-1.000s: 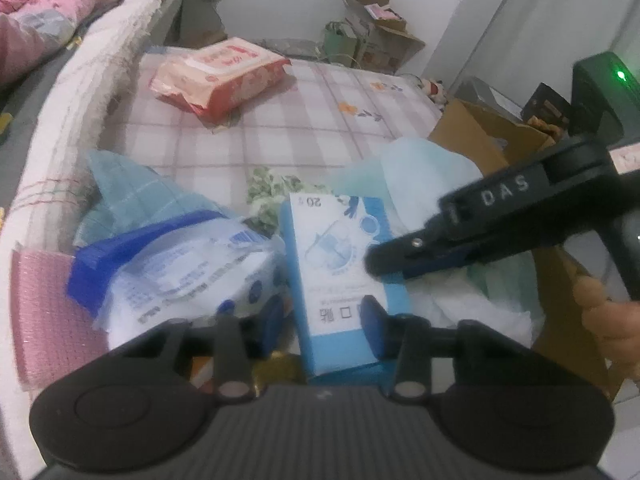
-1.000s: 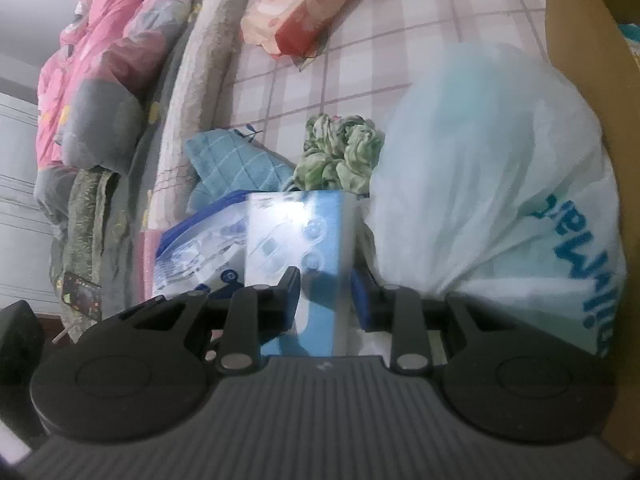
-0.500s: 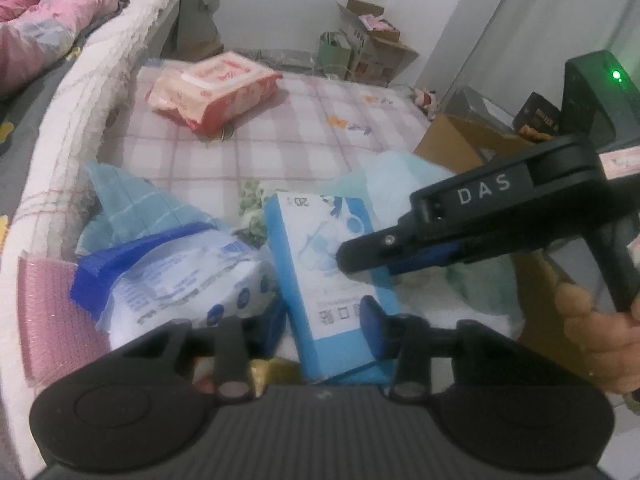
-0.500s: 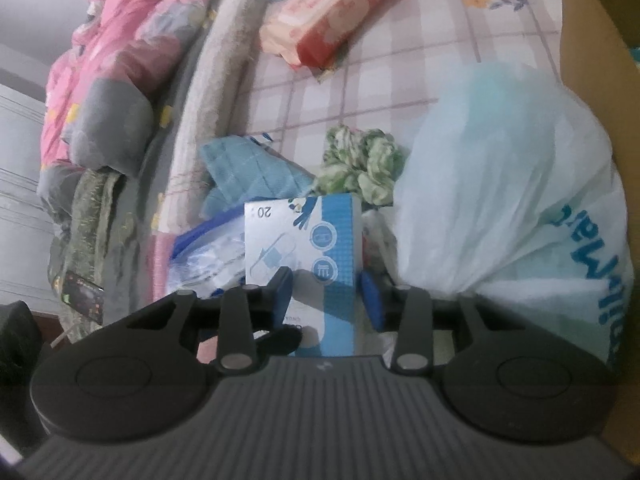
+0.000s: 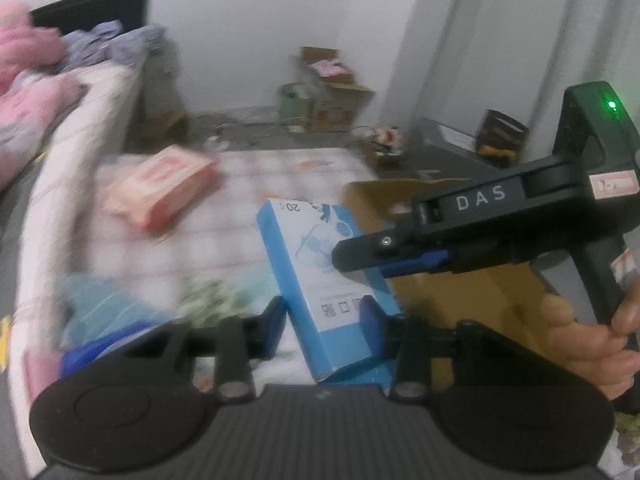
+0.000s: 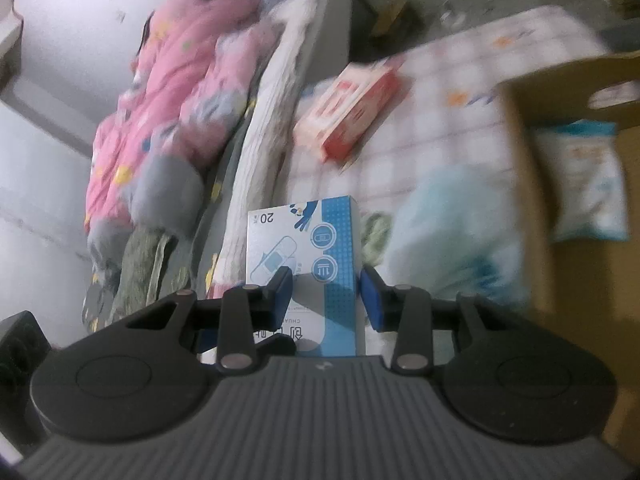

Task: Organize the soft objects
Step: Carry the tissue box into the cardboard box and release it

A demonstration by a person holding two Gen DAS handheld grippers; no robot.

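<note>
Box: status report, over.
Left gripper shut on box, held up. Right gripper clamps it too, jaws just opened slightly. Open carton alongside, nothing blocking.

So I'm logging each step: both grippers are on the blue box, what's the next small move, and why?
Probably carry the blue box sideways over the open cardboard box. It sits between the pads of the left gripper and right gripper, off the bed, and the cardboard box beside it already holds a packet.

Left gripper (image 5: 322,322), right gripper (image 6: 326,300): both clamped, raised.
</note>
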